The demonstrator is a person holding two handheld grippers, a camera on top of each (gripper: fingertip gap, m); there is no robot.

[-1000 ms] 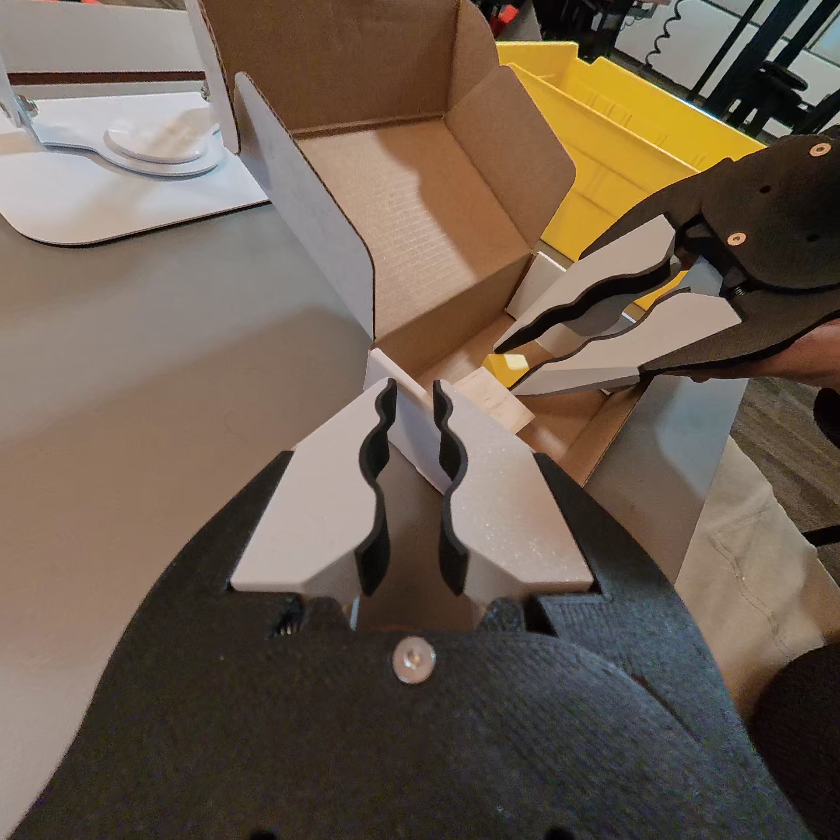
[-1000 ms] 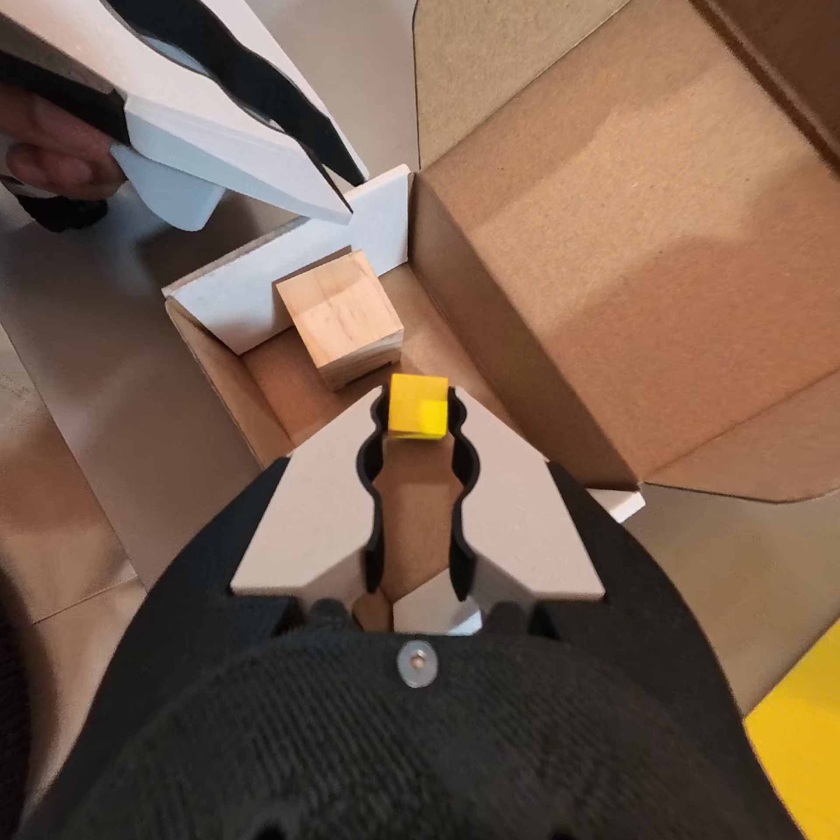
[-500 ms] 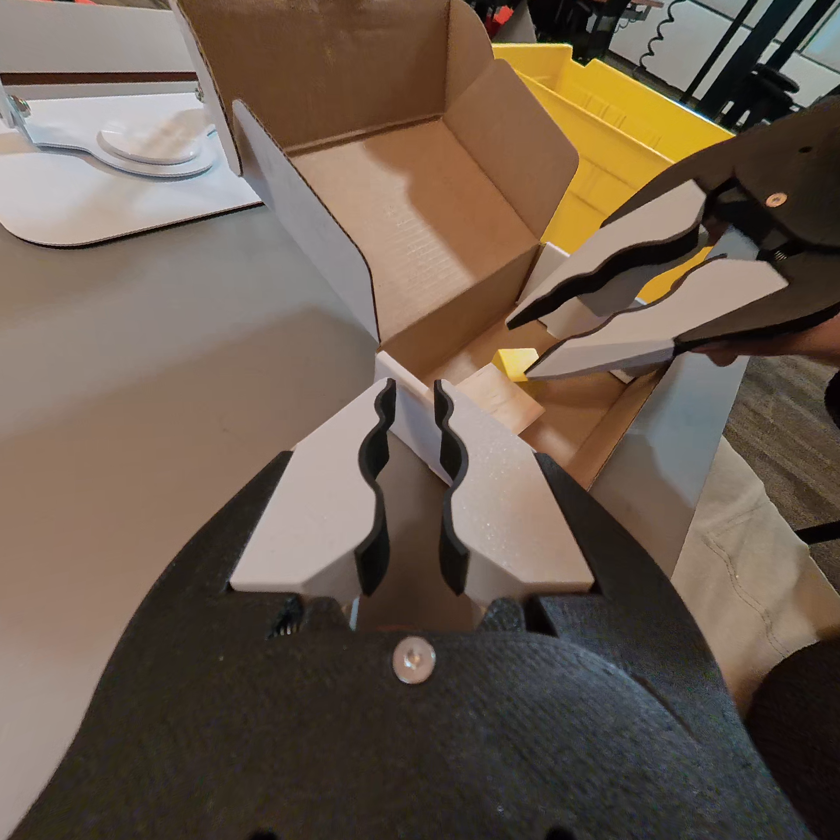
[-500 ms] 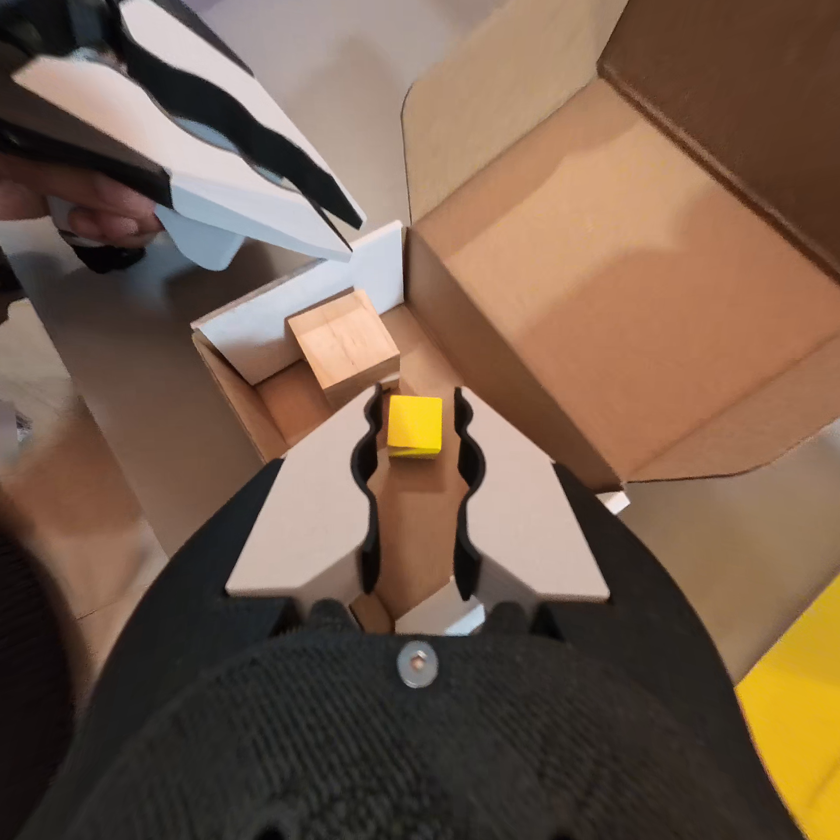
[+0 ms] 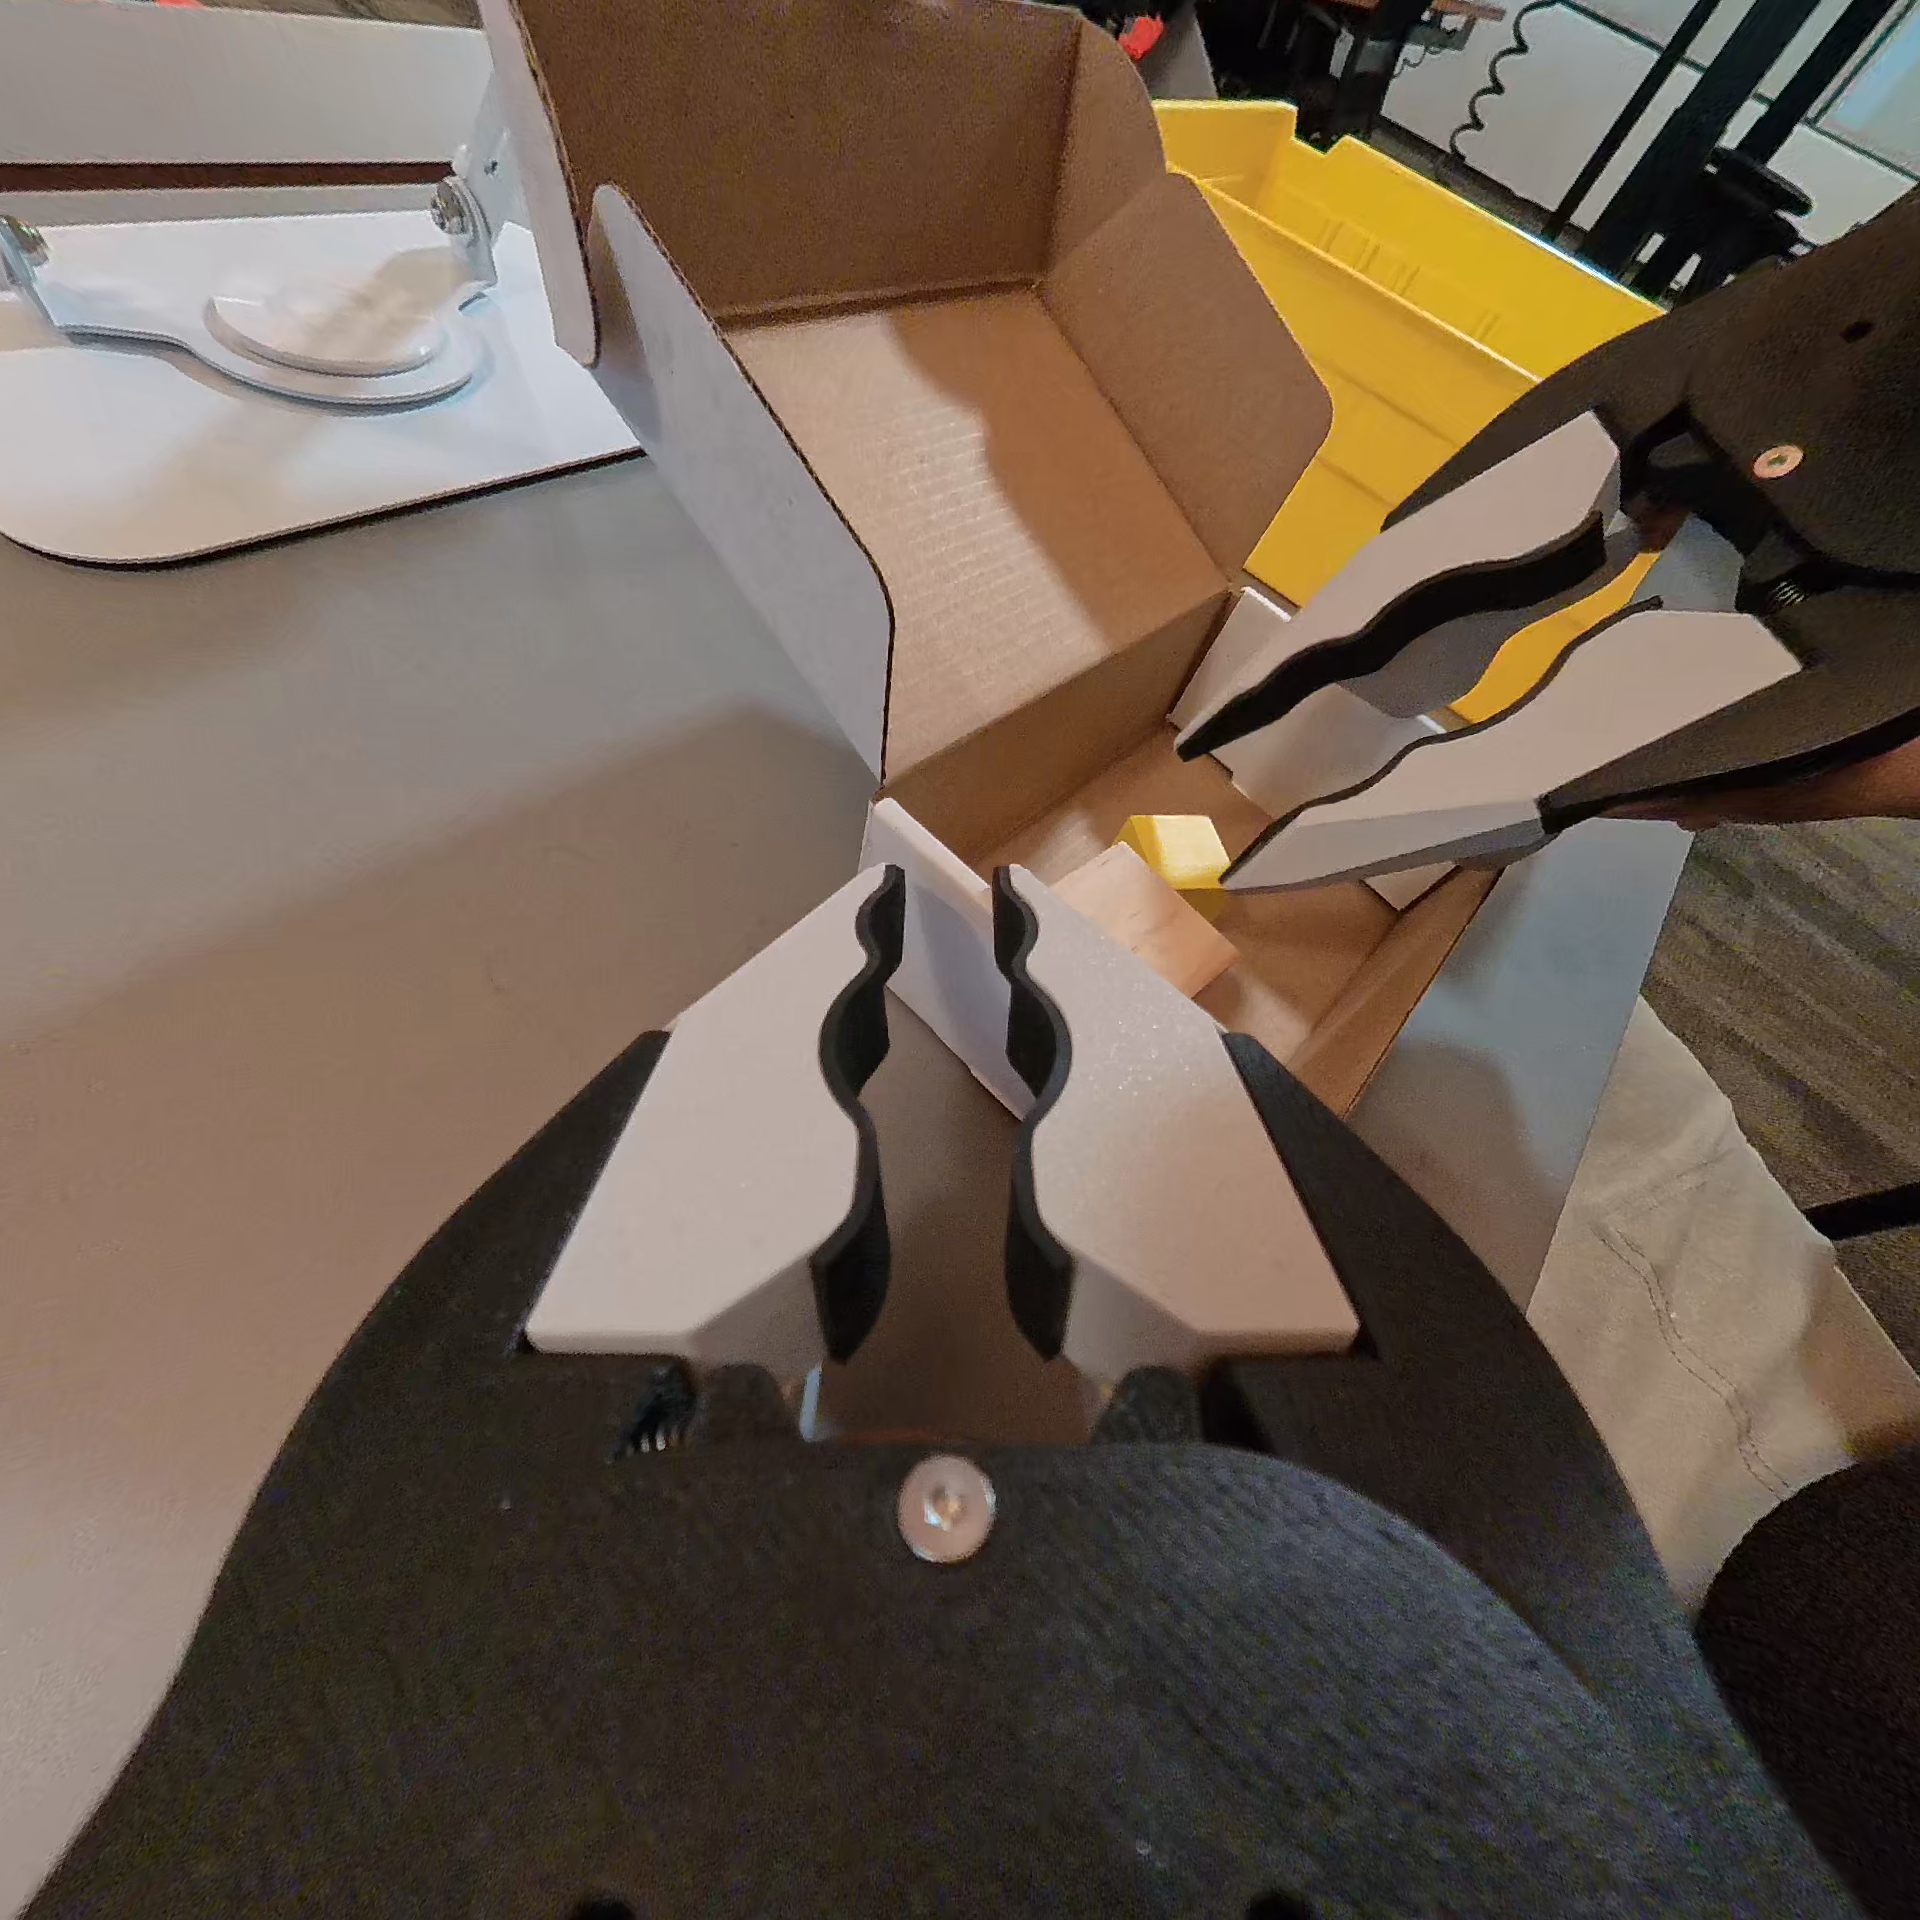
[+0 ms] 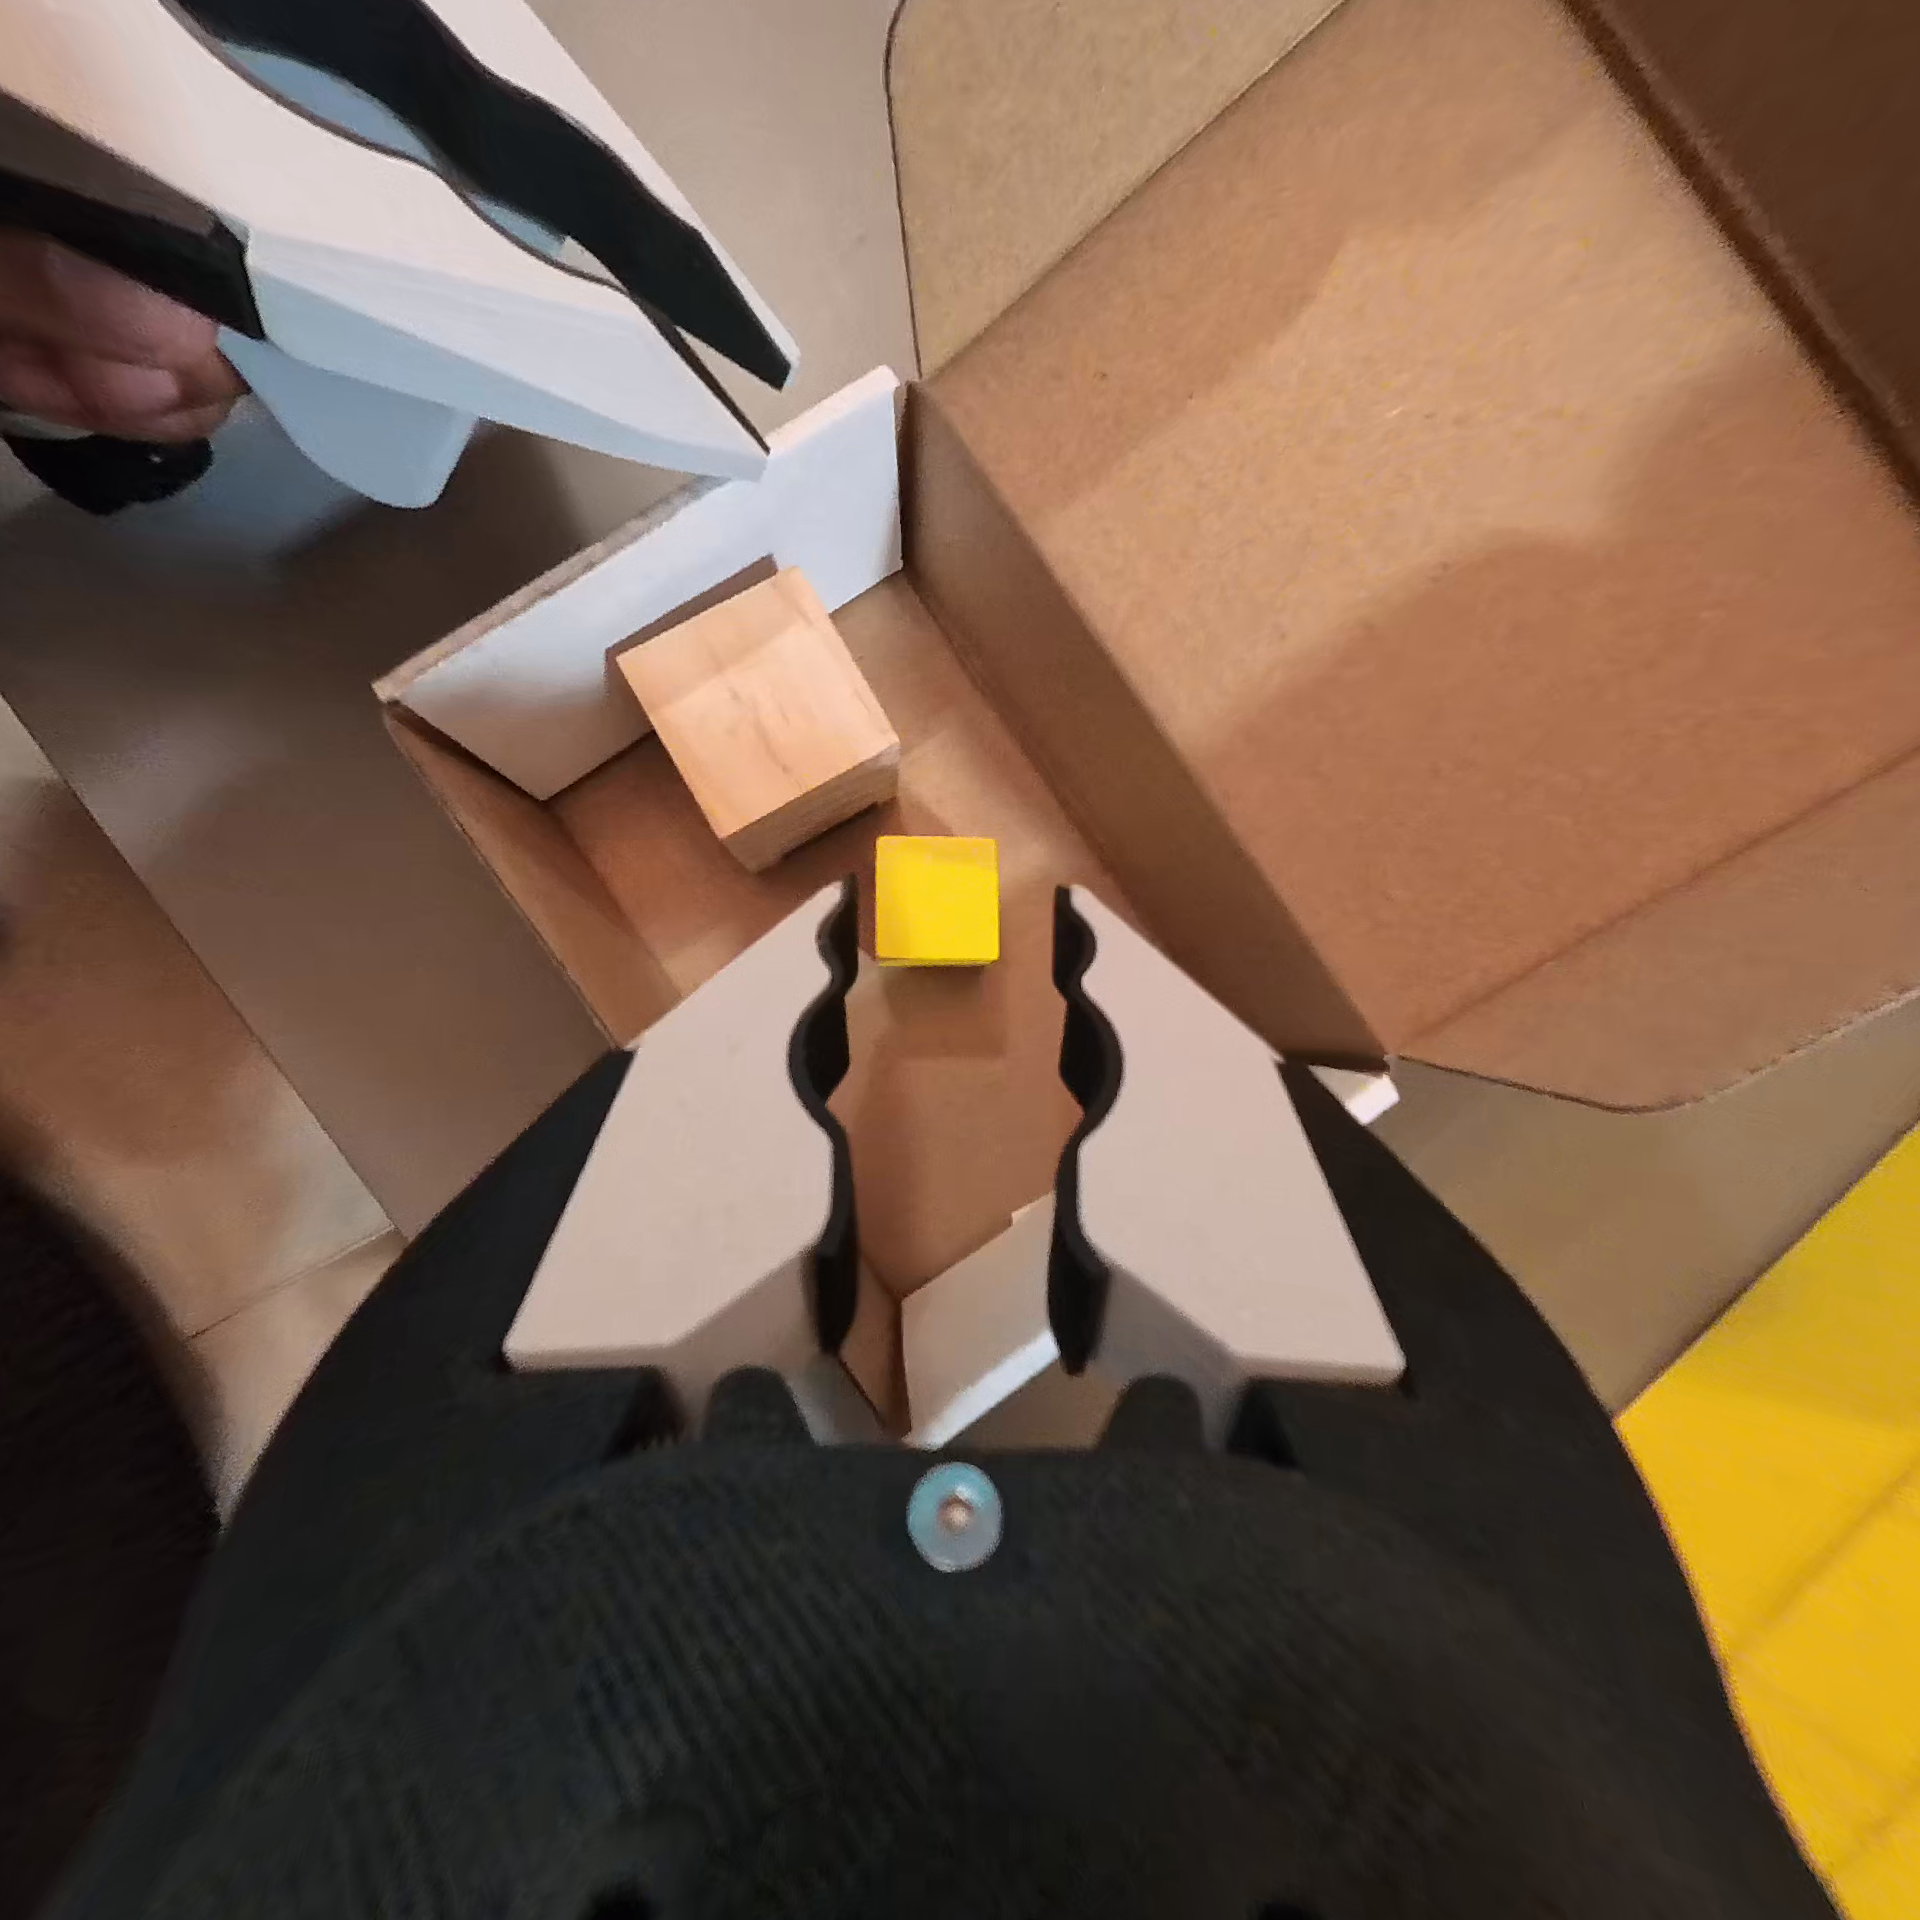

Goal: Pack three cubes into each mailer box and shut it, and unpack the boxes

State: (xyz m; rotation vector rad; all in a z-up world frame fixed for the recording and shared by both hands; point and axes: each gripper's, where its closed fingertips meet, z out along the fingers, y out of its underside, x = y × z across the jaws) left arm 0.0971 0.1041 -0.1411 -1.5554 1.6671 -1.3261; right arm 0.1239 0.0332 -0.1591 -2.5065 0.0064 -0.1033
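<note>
An open cardboard mailer box stands on the grey table with its lid up. A wooden cube lies in its base by the white side wall. A smaller yellow cube lies on the box floor beside it. My right gripper is open and empty, above the yellow cube with the jaws wide of it. In the left wrist view it reaches in from the right over both cubes. My left gripper is narrowly open and holds nothing, just above the box's left wall.
A yellow plastic bin stands right of the box, also in the right wrist view. A white stand base sits at the back left. The table's edge runs close by the box on the right. The grippers' ends are close to 8 cm from one another. From either gripper's tips it is about 4 cm to the wooden cube.
My right gripper has opened, let go of the yellow cube and drawn back and up. The cube now rests on the box floor. The left gripper has barely moved.
</note>
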